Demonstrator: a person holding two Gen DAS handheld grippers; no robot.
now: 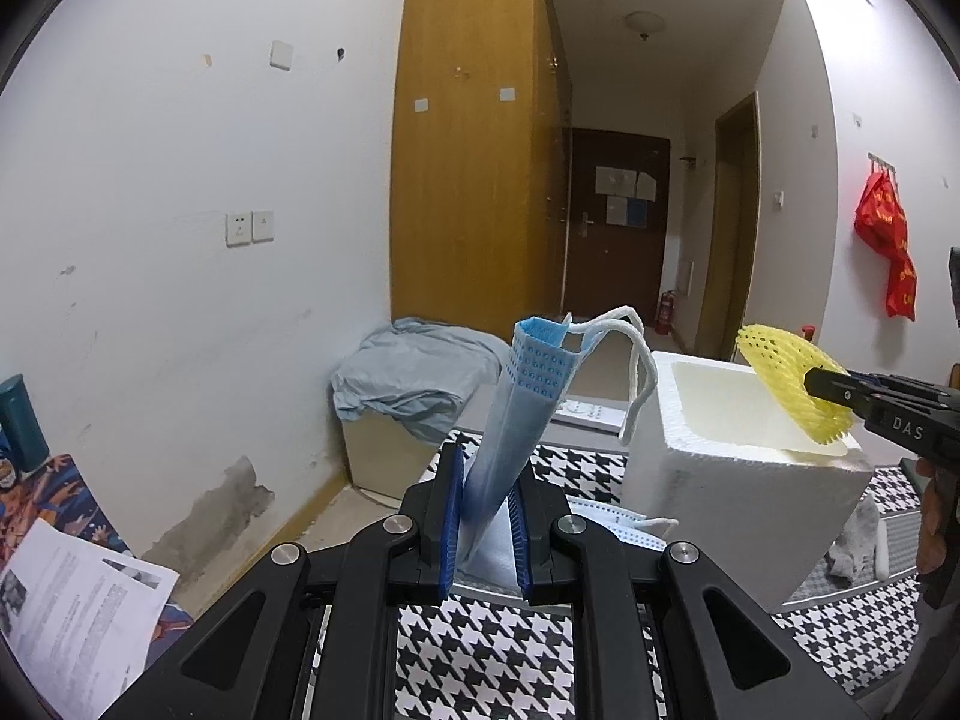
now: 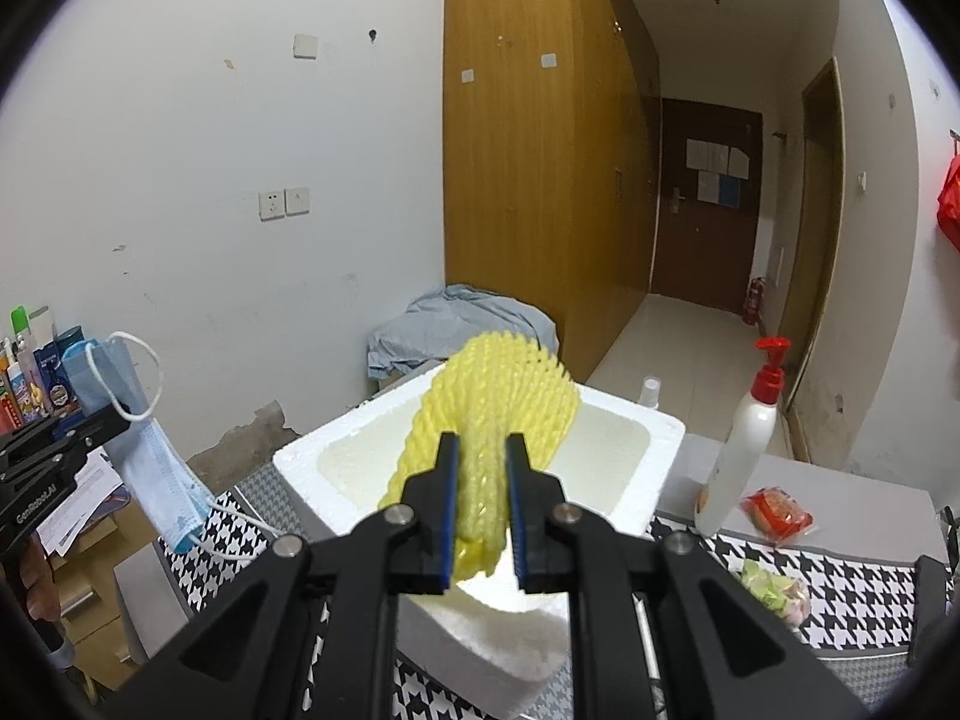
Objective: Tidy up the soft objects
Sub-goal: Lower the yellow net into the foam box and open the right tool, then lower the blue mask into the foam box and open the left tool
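My left gripper [image 1: 486,480] is shut on a folded blue face mask [image 1: 516,414] that stands up between its fingers, its white ear loops hanging right. The mask also shows in the right wrist view [image 2: 150,456], held above more masks on the table. My right gripper [image 2: 483,468] is shut on a yellow foam fruit net [image 2: 498,396] and holds it over the open white foam box [image 2: 636,498]. In the left wrist view the net [image 1: 786,378] hangs above the box [image 1: 720,480] at the right.
A houndstooth cloth [image 1: 480,648] covers the table. More blue masks [image 1: 612,525] lie beside the box. A white pump bottle [image 2: 738,450], a red packet [image 2: 777,513] and a small bag [image 2: 774,588] sit right of the box. Papers [image 1: 72,600] lie at left. A grey cloth [image 1: 414,378] covers a bin behind.
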